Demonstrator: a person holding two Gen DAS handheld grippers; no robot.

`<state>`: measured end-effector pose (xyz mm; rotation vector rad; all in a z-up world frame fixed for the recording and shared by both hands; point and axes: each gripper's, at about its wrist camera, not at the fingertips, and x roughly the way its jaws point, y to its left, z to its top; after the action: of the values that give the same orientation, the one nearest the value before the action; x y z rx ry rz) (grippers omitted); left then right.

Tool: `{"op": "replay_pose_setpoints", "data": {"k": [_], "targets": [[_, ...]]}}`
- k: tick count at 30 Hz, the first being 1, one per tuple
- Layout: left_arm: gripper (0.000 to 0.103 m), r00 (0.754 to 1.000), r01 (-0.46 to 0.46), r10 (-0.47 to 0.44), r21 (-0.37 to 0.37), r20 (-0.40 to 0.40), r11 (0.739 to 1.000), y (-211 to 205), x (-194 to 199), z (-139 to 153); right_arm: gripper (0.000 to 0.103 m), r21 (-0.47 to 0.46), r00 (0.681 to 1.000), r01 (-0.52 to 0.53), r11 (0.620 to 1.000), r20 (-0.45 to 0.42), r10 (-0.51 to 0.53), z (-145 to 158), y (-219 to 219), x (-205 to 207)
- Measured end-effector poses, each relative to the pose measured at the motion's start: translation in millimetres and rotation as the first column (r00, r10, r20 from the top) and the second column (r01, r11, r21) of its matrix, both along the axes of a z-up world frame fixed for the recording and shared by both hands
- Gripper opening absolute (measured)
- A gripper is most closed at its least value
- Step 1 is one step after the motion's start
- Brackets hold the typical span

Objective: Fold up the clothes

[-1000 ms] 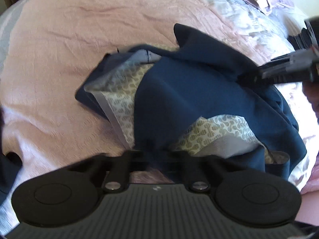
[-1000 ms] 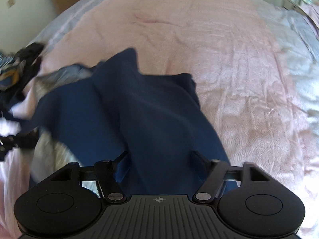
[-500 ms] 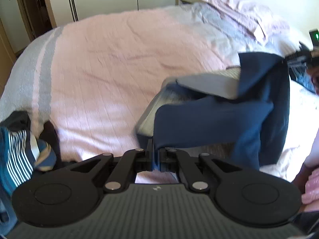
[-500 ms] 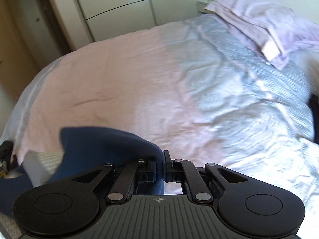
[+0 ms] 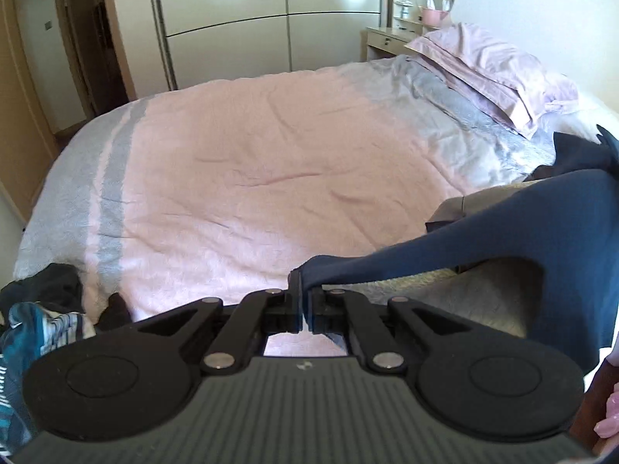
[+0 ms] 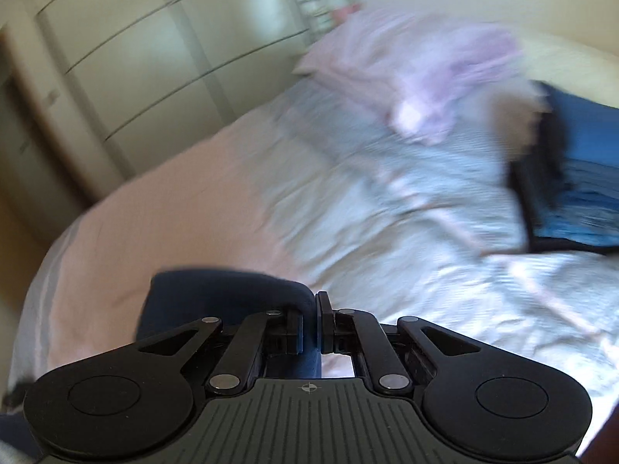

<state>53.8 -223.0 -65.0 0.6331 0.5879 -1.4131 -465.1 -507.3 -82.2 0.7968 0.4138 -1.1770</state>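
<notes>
Navy cloth is pinched in both tools: the left gripper (image 5: 301, 301) is pressed together on an edge of the navy garment (image 5: 561, 224), which stretches away to the right, and the right gripper (image 6: 309, 324) is clamped on another fold of it. Held at two points above the pink bed cover (image 5: 251, 178), the piece can hang open, likely to be spread flat for folding. Its pale lining (image 5: 483, 290) sags underneath. Most of the garment runs off the right edge. The right view is blurred; a folded blue pile (image 6: 580, 178) lies far right, a striped heap (image 5: 35, 328) near left.
</notes>
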Motion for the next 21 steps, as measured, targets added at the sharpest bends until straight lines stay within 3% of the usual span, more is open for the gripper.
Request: {"op": "replay_pose_setpoints", "data": {"k": [3, 5, 8, 12, 16, 19, 21], "targets": [[0.002, 0.999, 0.036, -0.037, 0.092, 0.004, 0.995, -2.6, -13.2, -25.0, 0.018, 0.122, 0.996, 0.076, 0.99, -0.06, -0.069, -34.2, 0.0, -13.7], [0.003, 0.998, 0.064, -0.067, 0.182, 0.008, 0.981, -0.6, -23.3, -48.2, 0.036, 0.196, 0.989, 0.121, 0.973, -0.103, -0.103, -56.1, 1.3, -21.2], [0.005, 0.995, 0.091, -0.101, 0.302, 0.015, 0.949, 7.4, -35.5, -83.5, 0.038, 0.256, 0.988, 0.085, 0.963, -0.147, -0.048, -78.6, 19.4, -12.8], [0.005, 0.997, 0.069, -0.071, 0.323, -0.005, 0.944, 24.9, -31.2, -100.7, 0.04, 0.332, 0.989, -0.009, 0.943, -0.138, 0.058, -96.8, 48.3, 8.4], [0.005, 0.995, 0.099, -0.094, 0.283, -0.031, 0.954, 26.4, -25.7, -87.1, 0.05, 0.371, 0.984, -0.102, 0.923, -0.101, 0.15, -107.0, 68.2, 36.0], [0.005, 0.984, 0.17, -0.152, 0.235, -0.094, 0.957, 21.0, -24.0, -74.5, 0.053, 0.376, 0.972, -0.186, 0.908, -0.062, 0.225, -108.1, 74.5, 62.7], [0.005, 0.972, 0.232, -0.217, 0.227, -0.089, 0.946, 20.4, -29.7, -69.0, 0.055, 0.363, 0.957, -0.255, 0.896, -0.04, 0.288, -106.2, 81.5, 85.5]]}}
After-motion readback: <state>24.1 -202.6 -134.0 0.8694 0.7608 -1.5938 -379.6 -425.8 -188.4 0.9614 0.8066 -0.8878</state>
